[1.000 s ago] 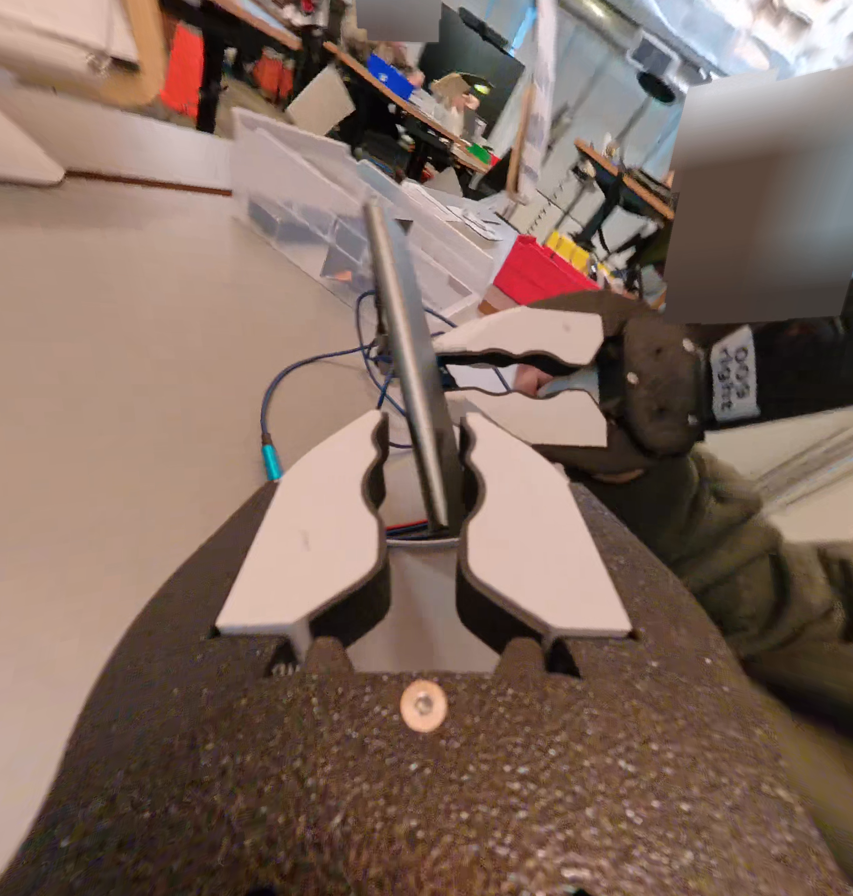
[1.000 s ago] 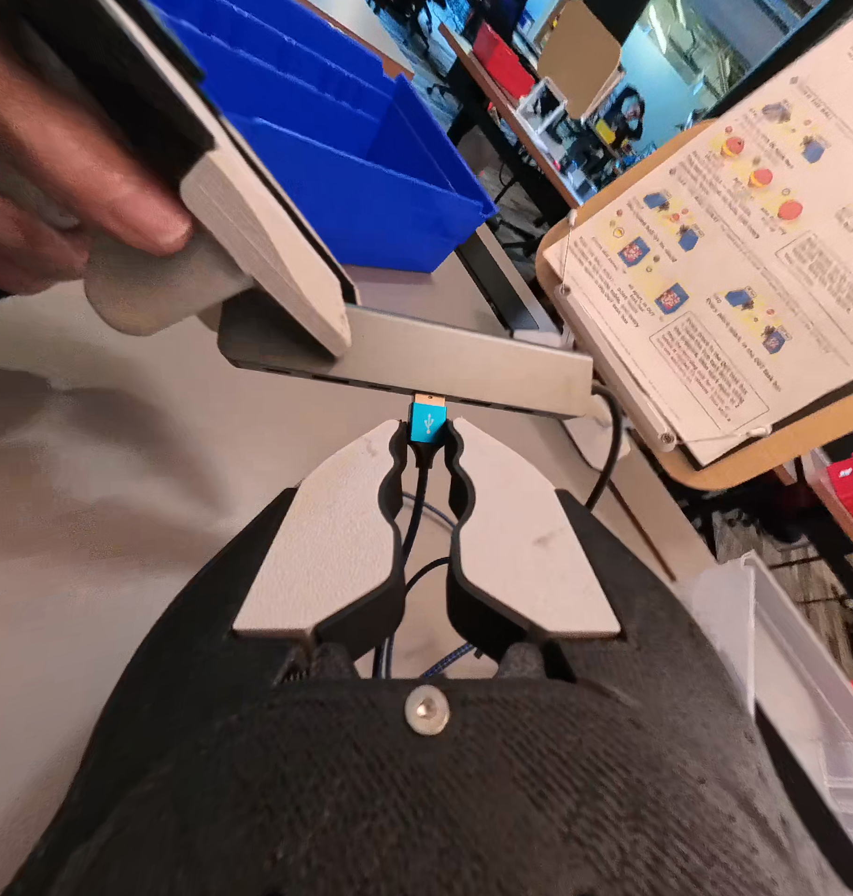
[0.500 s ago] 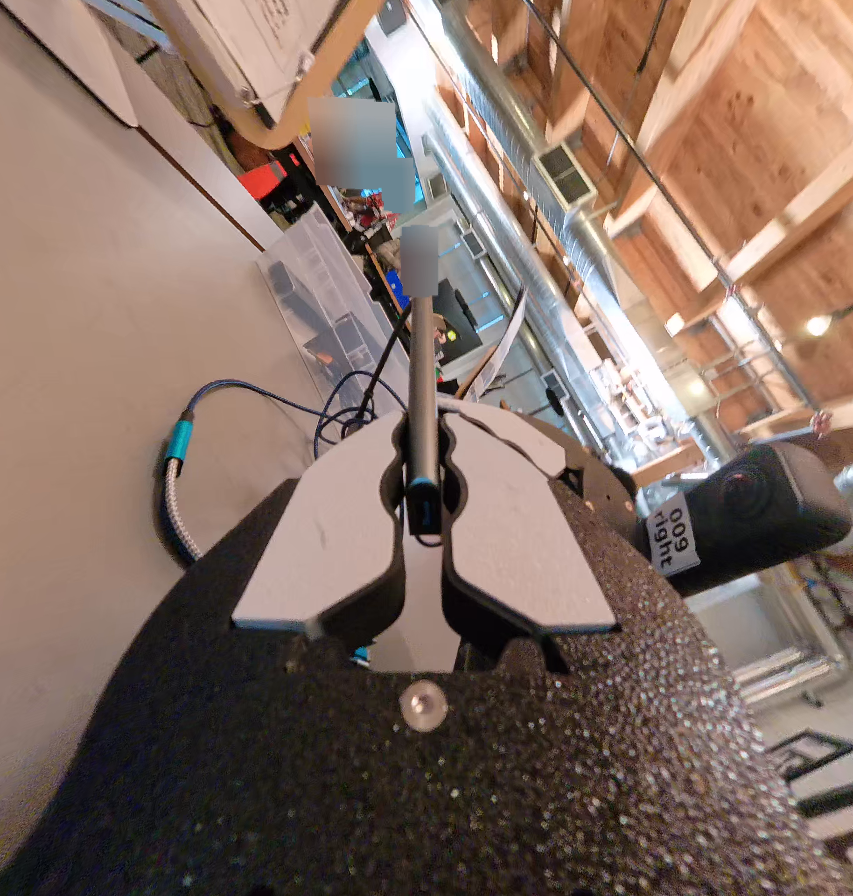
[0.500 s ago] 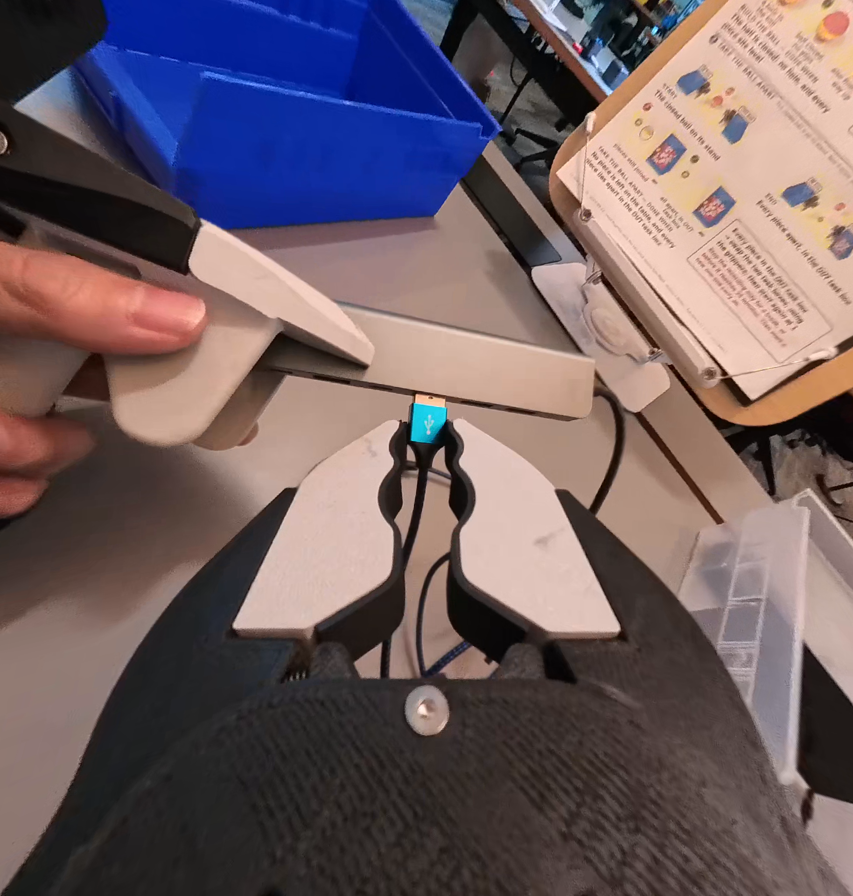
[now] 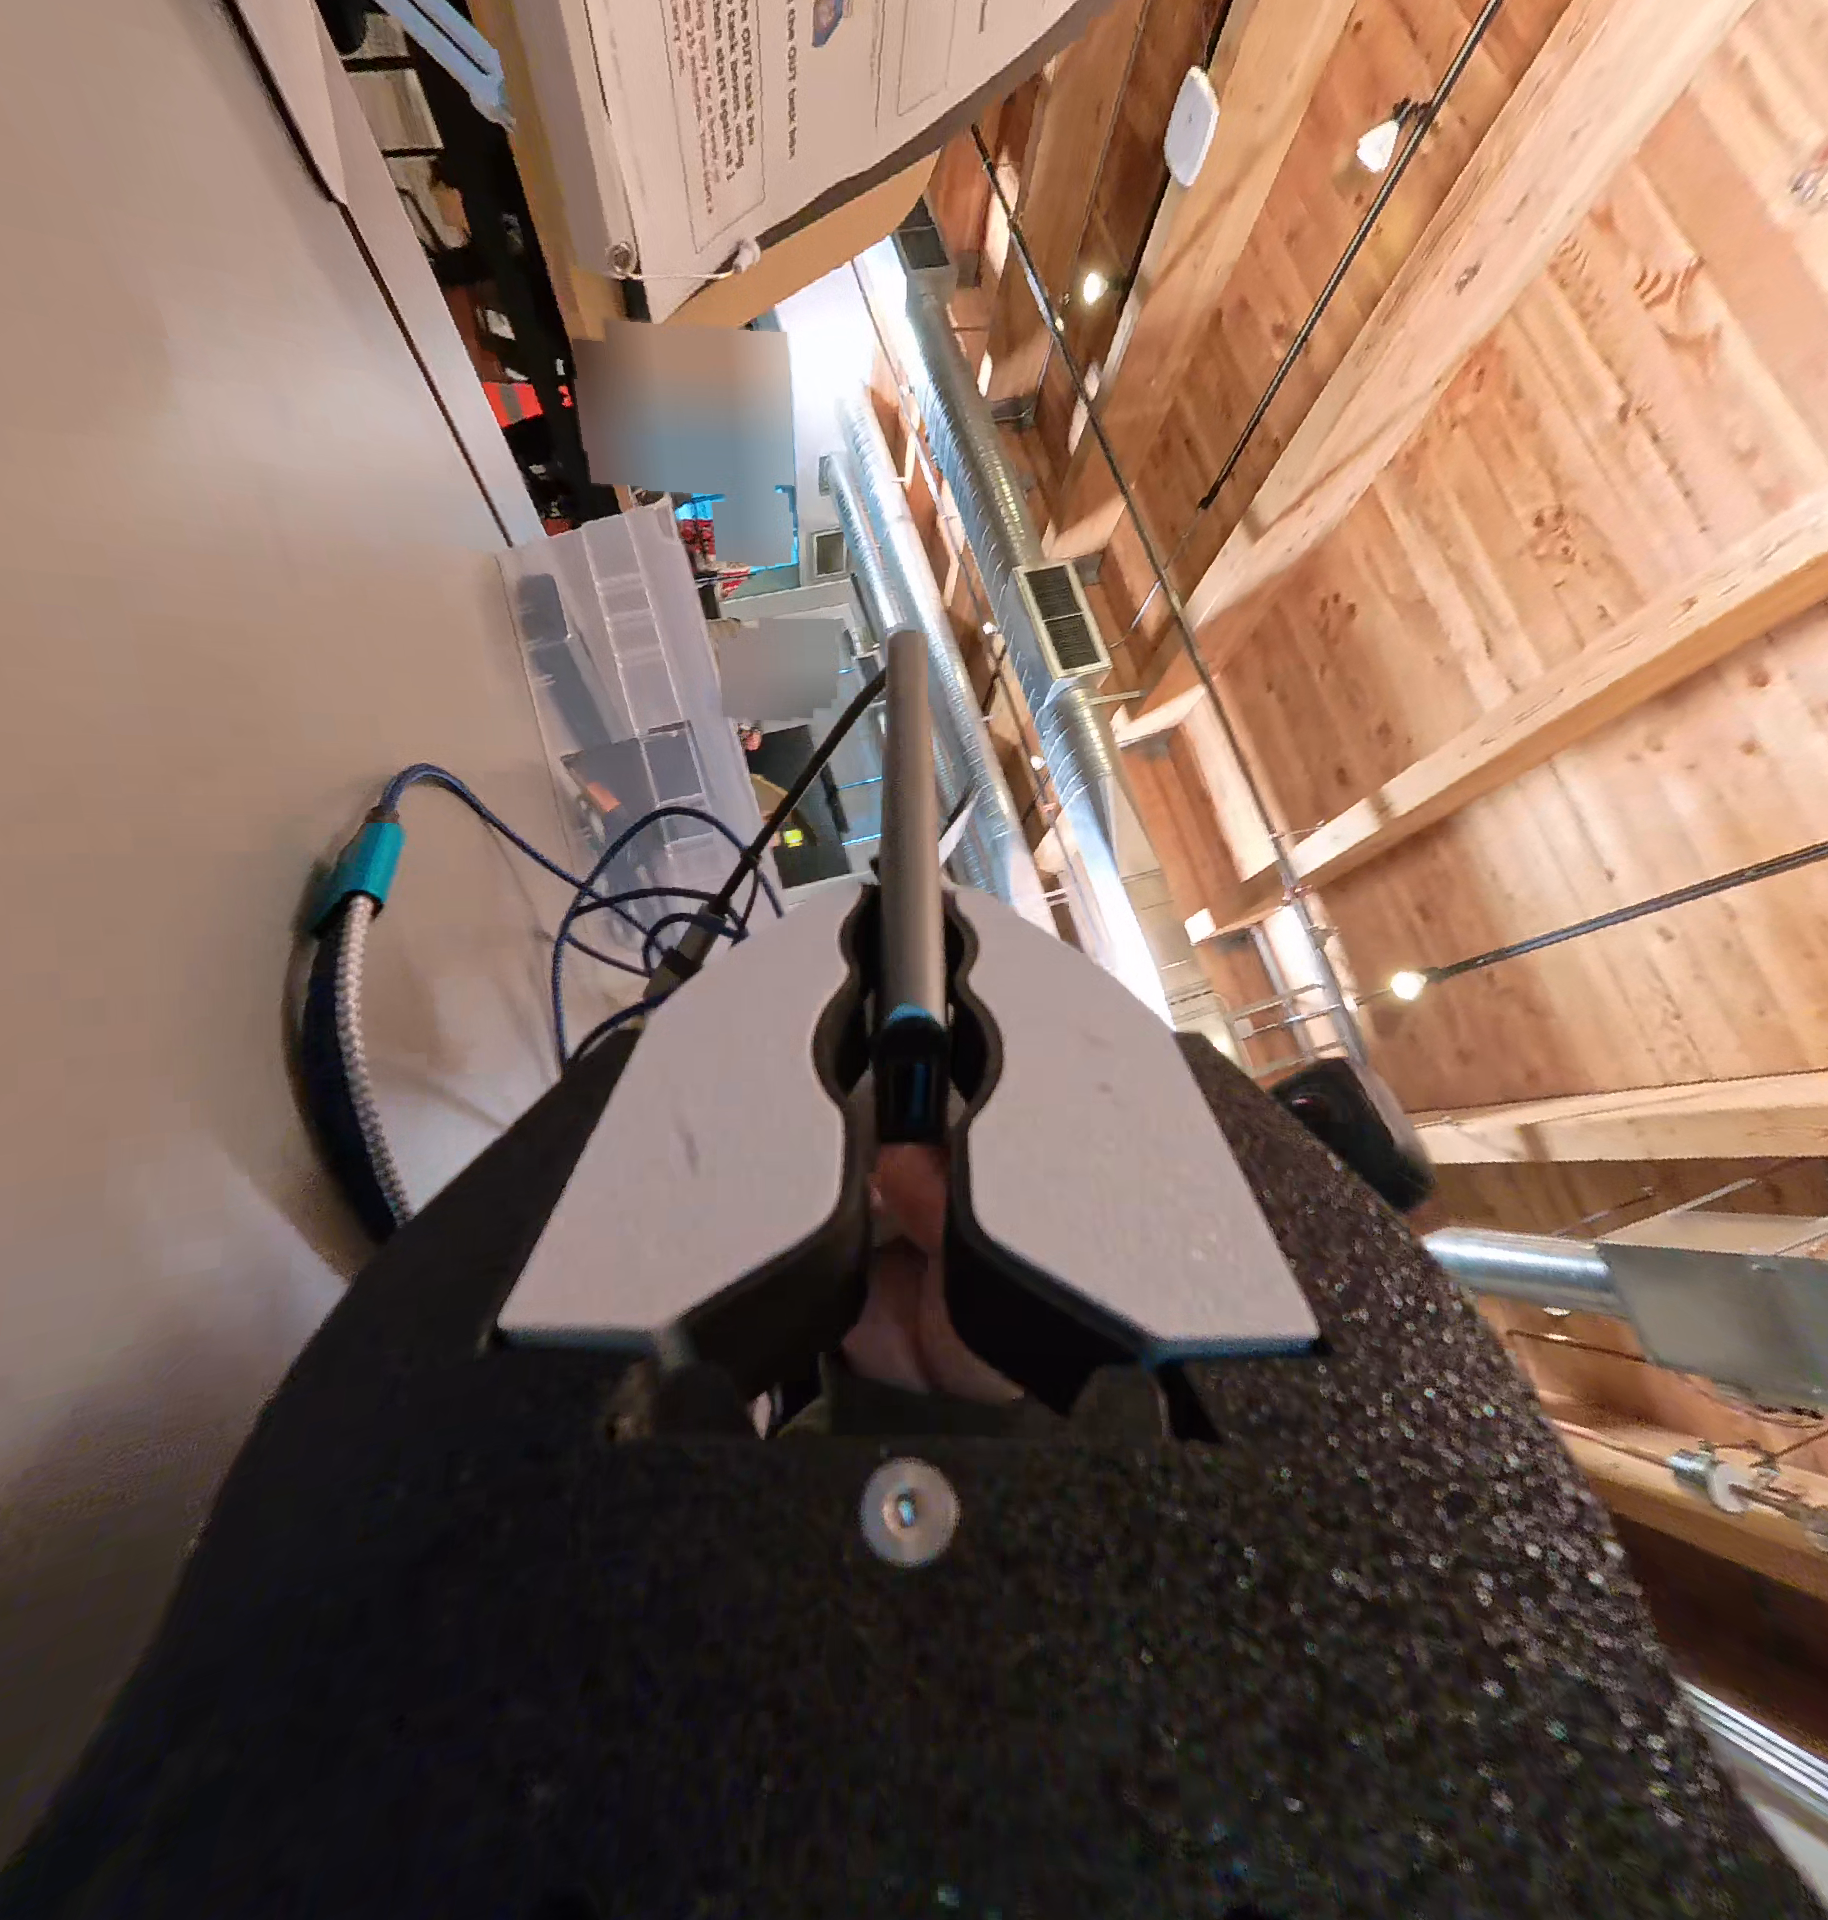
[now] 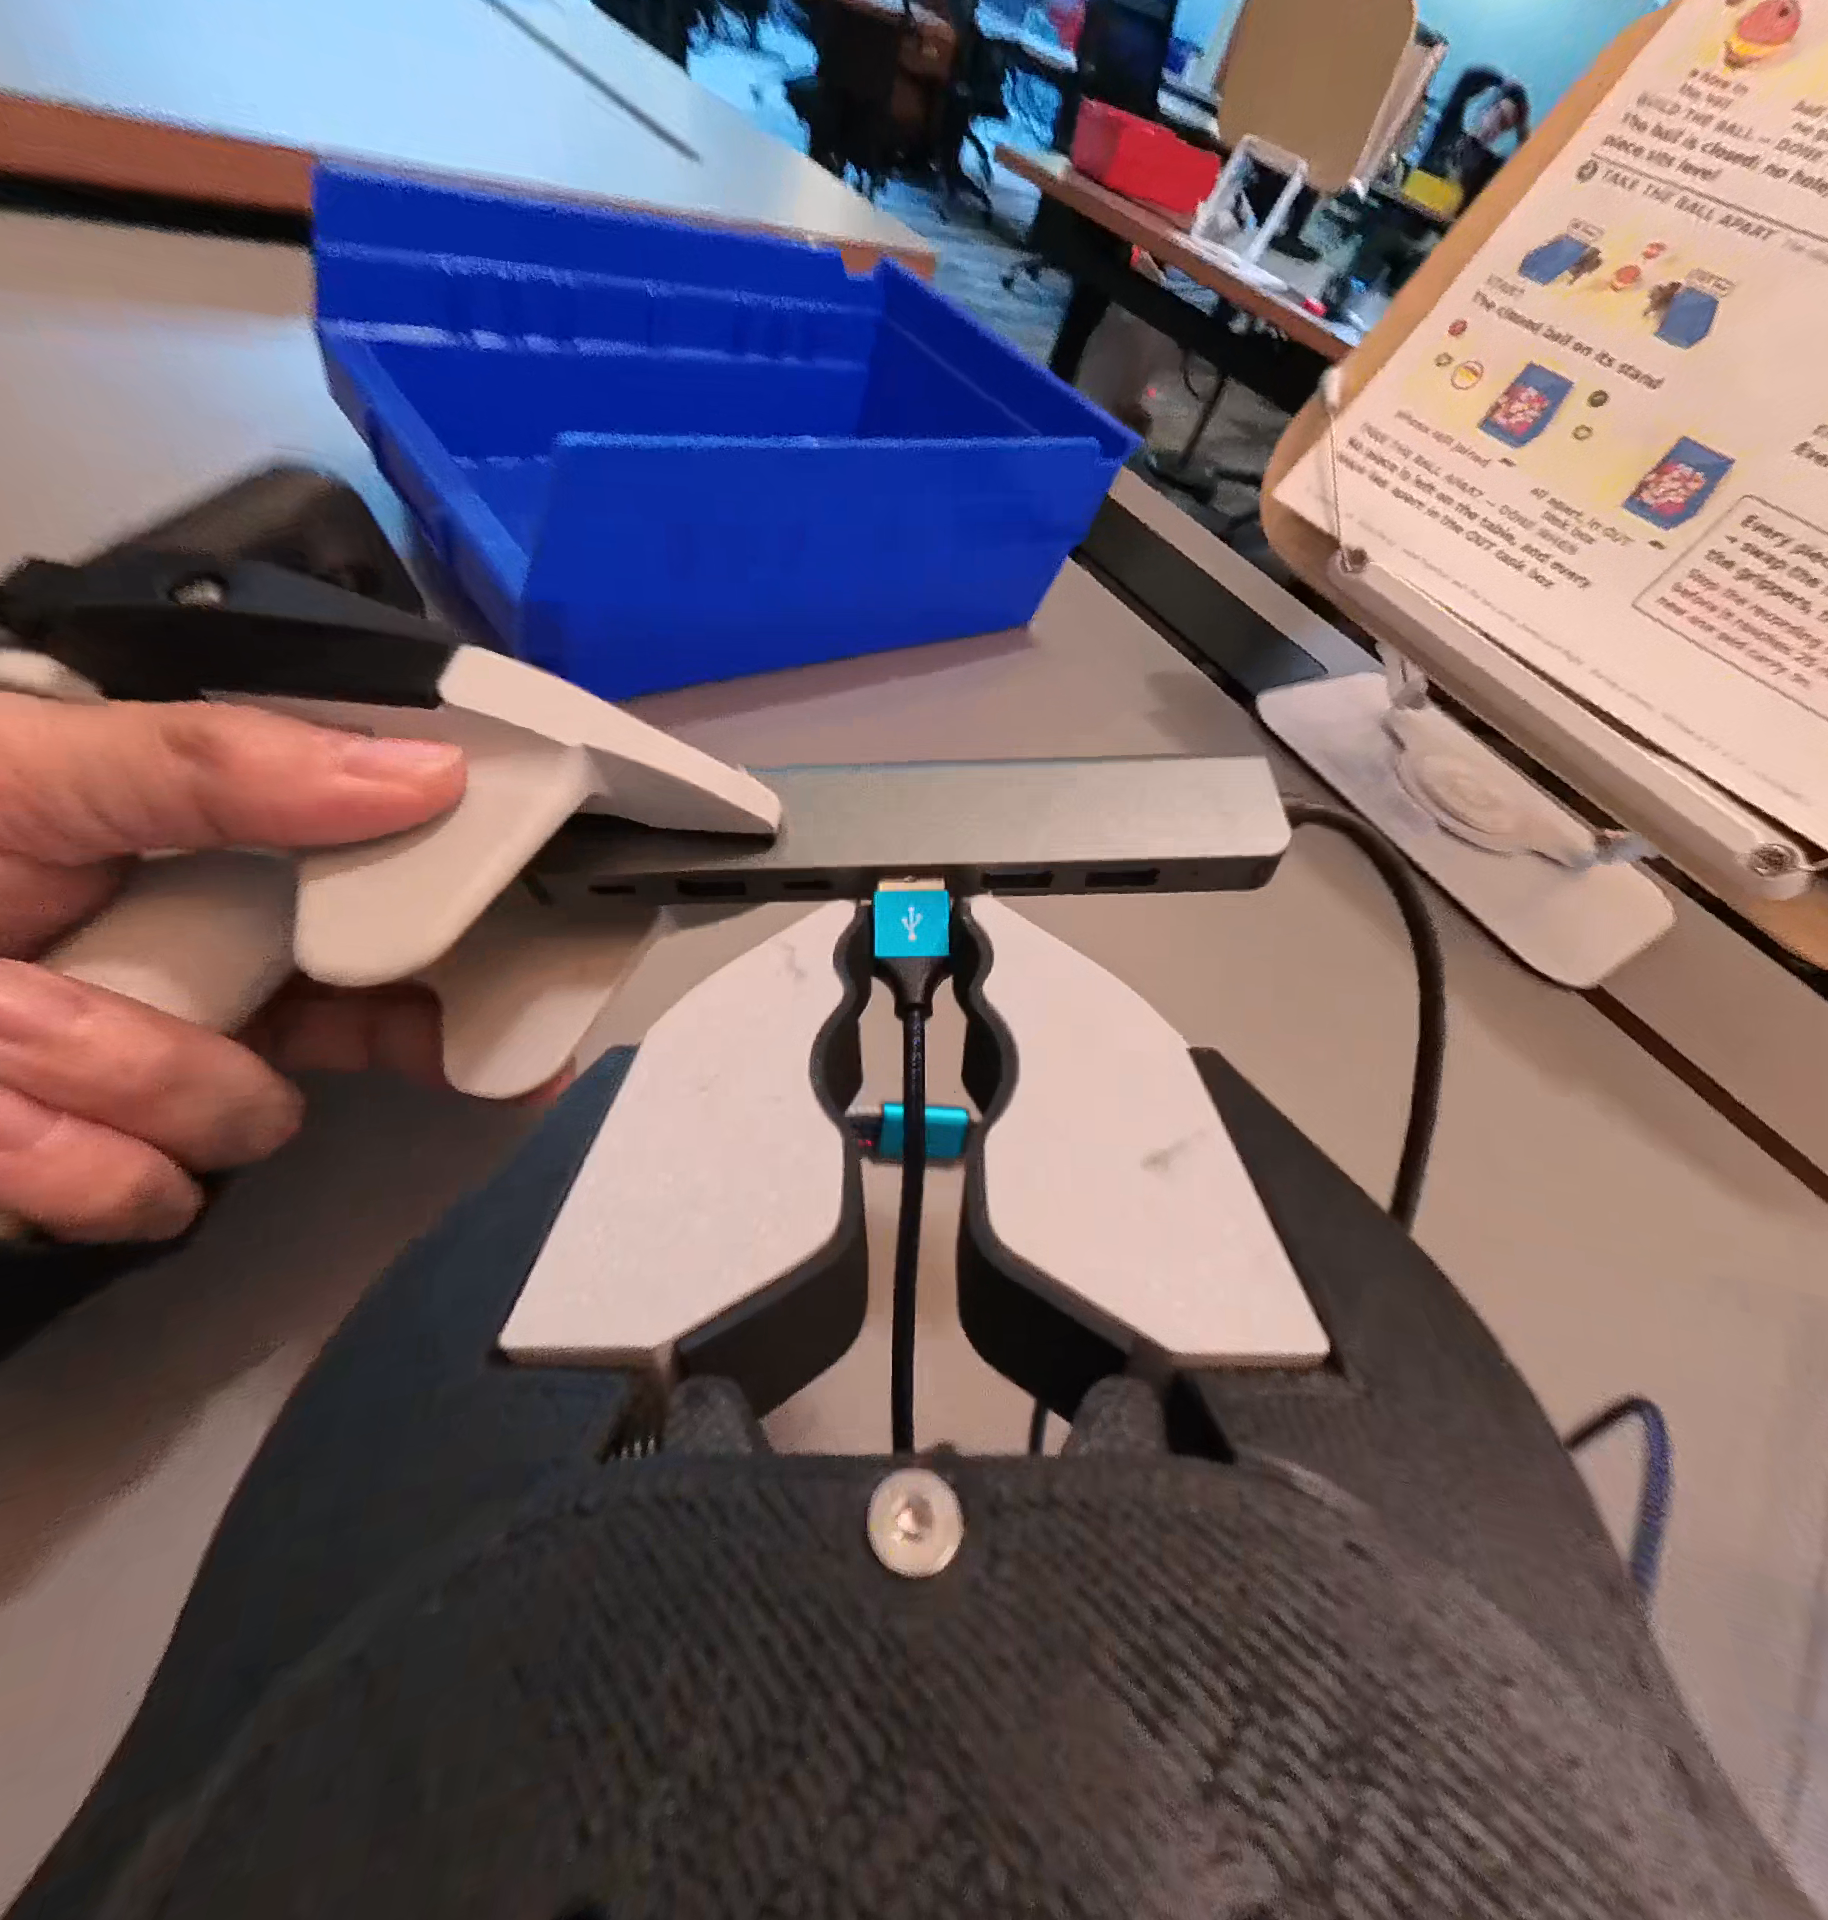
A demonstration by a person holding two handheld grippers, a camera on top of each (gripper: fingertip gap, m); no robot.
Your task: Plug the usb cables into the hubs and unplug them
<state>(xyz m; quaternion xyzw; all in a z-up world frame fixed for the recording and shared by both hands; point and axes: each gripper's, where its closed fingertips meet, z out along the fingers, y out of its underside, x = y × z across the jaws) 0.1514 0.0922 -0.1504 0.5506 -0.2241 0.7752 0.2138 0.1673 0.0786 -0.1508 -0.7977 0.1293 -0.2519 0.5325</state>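
My left gripper (image 6: 619,821) was clamped on the left end of the grey hub (image 6: 1014,821), held level above the table (image 6: 1512,1091); my hand (image 6: 151,935) showed behind it. In the left wrist view my left fingers (image 5: 1097,1122) were nearly closed, pinching the hub (image 5: 912,831) edge-on. A second cable with a teal connector (image 5: 364,868) lay loose on the table to the left. At centre, my right gripper (image 6: 912,935) was closed on the teal USB plug (image 6: 912,923); its metal tip touched a port on the hub's front edge, how deep I could not tell. Behind the hub sat a blue bin (image 6: 733,468). At right, the hub's own black cord (image 6: 1419,987) trailed down, beside an instruction sheet (image 6: 1616,364) on a stand.
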